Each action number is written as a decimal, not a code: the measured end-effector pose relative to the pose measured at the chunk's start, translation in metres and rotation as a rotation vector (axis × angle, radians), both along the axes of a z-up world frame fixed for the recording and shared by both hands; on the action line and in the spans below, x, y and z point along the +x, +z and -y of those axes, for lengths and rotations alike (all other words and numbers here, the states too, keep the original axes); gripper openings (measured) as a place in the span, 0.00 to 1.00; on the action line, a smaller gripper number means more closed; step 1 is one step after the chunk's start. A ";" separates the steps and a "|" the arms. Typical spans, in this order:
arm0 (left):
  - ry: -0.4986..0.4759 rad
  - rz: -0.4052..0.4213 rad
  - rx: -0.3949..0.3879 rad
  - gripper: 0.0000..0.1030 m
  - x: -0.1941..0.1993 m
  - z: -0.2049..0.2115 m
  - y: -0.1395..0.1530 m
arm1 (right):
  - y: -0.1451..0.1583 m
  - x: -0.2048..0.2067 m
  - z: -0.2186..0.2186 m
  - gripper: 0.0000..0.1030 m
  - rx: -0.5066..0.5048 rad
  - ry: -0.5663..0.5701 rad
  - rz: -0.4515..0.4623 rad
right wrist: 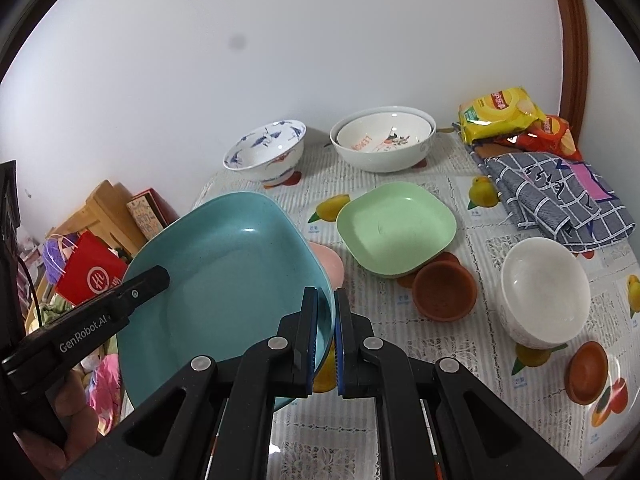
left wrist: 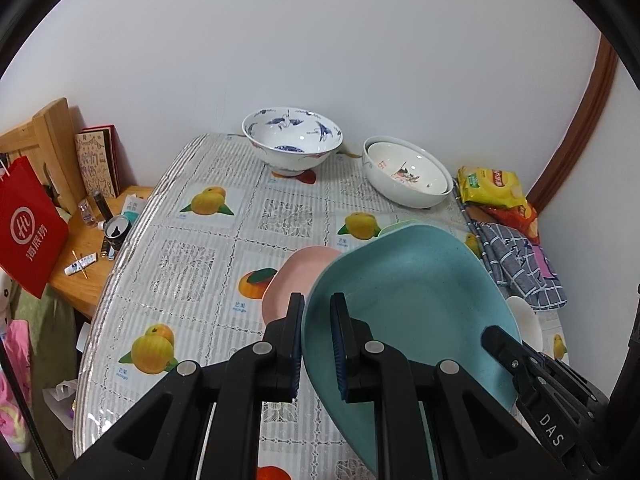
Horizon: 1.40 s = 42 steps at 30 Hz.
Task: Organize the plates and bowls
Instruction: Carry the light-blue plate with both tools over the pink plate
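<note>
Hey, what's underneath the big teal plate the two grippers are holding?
A pink plate lies on the table under the teal plate, only its edge showing; the rest of it is covered.

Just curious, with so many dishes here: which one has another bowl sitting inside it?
The big white bowl by the wall: a smaller printed bowl nests inside. The crane-patterned bowl and plain white bowl are empty.

Each camera sat just behind its own gripper, angled down over the bench (left wrist: 192,240) toward the white wall. The left view looked from the teal plate's (left wrist: 408,300) left rim, the right from its right rim. Both shared that plate, the blue-patterned bowl (right wrist: 266,152) and the snack bags (right wrist: 500,114).
</note>
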<state>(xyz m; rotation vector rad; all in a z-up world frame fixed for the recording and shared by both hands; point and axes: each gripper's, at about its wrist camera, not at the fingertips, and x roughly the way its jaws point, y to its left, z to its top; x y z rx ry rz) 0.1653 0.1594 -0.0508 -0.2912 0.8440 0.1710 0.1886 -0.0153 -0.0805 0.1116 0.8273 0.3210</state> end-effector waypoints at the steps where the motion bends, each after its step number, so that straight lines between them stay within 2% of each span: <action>1: 0.002 -0.005 -0.003 0.13 0.002 -0.002 -0.002 | -0.002 0.002 -0.001 0.07 0.001 0.001 -0.011; 8: 0.010 -0.033 -0.015 0.13 0.010 -0.008 -0.017 | -0.013 0.014 -0.008 0.07 -0.015 0.015 -0.031; 20: 0.033 -0.098 0.031 0.13 0.016 -0.016 -0.037 | -0.038 0.028 -0.019 0.07 -0.008 0.050 -0.086; 35: 0.075 -0.192 0.012 0.13 0.024 -0.031 -0.082 | -0.079 0.050 -0.035 0.08 -0.024 0.113 -0.178; 42: 0.094 -0.208 -0.008 0.13 0.036 -0.033 -0.095 | -0.090 0.066 -0.037 0.08 -0.043 0.128 -0.198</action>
